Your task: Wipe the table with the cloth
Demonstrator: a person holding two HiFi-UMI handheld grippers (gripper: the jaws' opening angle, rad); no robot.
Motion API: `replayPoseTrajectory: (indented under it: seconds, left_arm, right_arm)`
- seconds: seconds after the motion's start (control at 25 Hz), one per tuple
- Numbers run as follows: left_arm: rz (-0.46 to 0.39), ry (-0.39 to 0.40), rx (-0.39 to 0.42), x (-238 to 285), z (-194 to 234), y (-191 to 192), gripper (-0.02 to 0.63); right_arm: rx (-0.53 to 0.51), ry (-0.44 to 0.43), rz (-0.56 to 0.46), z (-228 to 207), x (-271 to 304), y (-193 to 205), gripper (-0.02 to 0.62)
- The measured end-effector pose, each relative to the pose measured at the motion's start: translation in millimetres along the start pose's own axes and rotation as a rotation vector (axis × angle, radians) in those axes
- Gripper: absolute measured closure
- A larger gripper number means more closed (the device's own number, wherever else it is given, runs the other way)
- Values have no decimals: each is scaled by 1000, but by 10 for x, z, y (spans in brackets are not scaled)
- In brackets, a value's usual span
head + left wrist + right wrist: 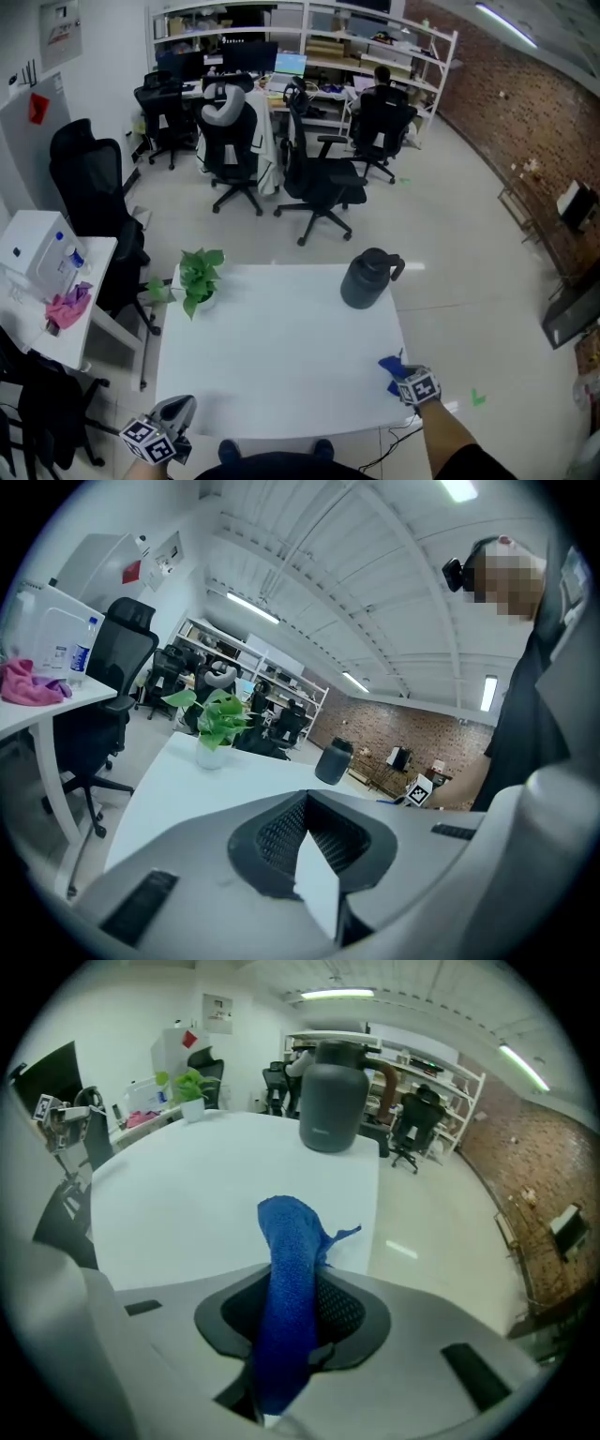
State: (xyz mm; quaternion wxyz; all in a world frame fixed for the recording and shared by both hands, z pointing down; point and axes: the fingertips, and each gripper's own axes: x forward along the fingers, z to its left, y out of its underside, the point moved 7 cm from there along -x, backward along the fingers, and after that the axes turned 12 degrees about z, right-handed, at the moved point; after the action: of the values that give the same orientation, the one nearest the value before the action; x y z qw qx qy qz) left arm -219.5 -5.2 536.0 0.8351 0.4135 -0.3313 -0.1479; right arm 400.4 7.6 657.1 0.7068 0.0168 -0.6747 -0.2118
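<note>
One blue cloth (286, 1269) sits pinched inside the right gripper (409, 379).

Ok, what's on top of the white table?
A green potted plant, a dark grey lidded jug, and the blue cloth in the right tongs. The person's body hides its near edge.

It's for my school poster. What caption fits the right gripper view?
Right gripper holding a blue cloth at the white table's edge, a dark jug beyond.
</note>
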Motion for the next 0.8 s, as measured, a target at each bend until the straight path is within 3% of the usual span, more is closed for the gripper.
replayPoseTrajectory:
  seconds: [0.32, 0.36, 0.44, 0.8]
  left_arm:
    - [18, -5, 25, 16, -189, -66, 606]
    - [18, -6, 29, 5, -194, -77, 606]
    - [15, -10, 32, -28, -186, -95, 606]
    - [-62, -29, 37, -258, -63, -204, 606]
  right_arm:
    - [106, 3, -26, -141, 136, 193, 455]
    - [108, -2, -30, -147, 131, 188, 430]
    - [110, -18, -63, -122, 81, 152, 300]
    - [69, -73, -436, 122, -1110, -115, 281]
